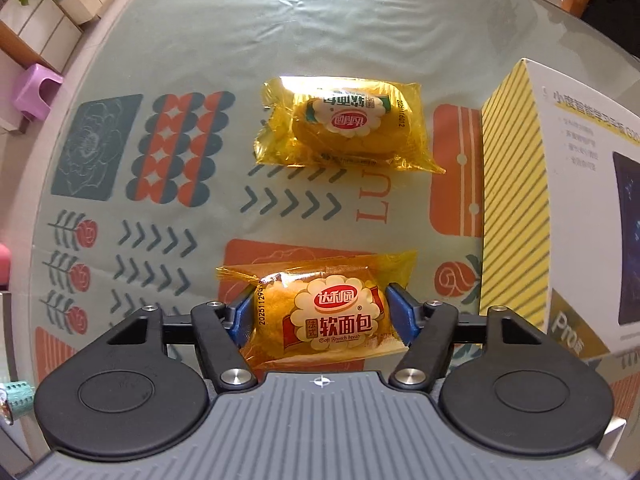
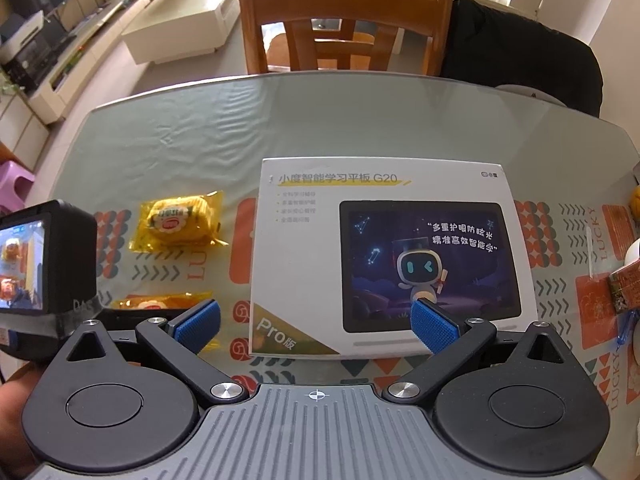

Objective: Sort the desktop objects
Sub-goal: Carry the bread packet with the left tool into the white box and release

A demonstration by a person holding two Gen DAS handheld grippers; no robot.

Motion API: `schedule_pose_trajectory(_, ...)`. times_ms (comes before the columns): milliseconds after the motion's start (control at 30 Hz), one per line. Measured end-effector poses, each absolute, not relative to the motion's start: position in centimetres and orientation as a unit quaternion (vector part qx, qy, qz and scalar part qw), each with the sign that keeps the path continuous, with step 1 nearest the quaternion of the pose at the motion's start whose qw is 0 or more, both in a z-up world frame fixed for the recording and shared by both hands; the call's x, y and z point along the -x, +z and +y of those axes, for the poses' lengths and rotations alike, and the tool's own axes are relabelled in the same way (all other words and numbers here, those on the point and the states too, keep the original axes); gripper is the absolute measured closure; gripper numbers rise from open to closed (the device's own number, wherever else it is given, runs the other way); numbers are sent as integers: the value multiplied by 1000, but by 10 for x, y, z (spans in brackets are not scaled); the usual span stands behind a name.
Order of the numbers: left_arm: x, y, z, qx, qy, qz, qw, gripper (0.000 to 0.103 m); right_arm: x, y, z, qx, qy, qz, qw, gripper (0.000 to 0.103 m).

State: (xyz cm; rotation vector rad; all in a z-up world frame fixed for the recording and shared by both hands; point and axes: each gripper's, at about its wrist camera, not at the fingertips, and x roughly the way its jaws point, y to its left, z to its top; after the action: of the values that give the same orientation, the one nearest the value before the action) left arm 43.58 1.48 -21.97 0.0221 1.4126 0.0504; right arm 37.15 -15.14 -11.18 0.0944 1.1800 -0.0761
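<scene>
My left tongs (image 1: pixel 322 314) clamped on yellow-wrapped soft bread pack (image 1: pixel 326 312), red-white label up. Second bread pack (image 1: pixel 346 124) ahead on tabletop (image 1: pixel 224 40). Right tongs (image 2: pixel 316 320) apart over tablet box (image 2: pixel 384 256).

Two low forward views over one table (image 1: pixel 208 32)

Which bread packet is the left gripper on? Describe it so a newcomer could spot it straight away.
Start at the big white tablet box with the yellow striped side. Left of it lie two yellow bread packets in a line. The near packet sits between the left gripper fingers with its label upright in the left wrist view; the far packet lies free, label upside down.
</scene>
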Motion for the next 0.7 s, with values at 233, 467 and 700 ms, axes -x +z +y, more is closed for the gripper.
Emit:
schedule_pose_trajectory(233,-428,-187,18,-11,24,630,776,21,-359,-99,-148,-47,-33,546,836,0)
schedule_pose_trajectory(467,-415,-160,26,-4,25,614,789,21,-368,-90,-137,-47,-30,532,845,0)
schedule_pose_trajectory(700,-381,-131,32,2,11,601,799,21,-336,-67,-134,-45,-40,511,858,0)
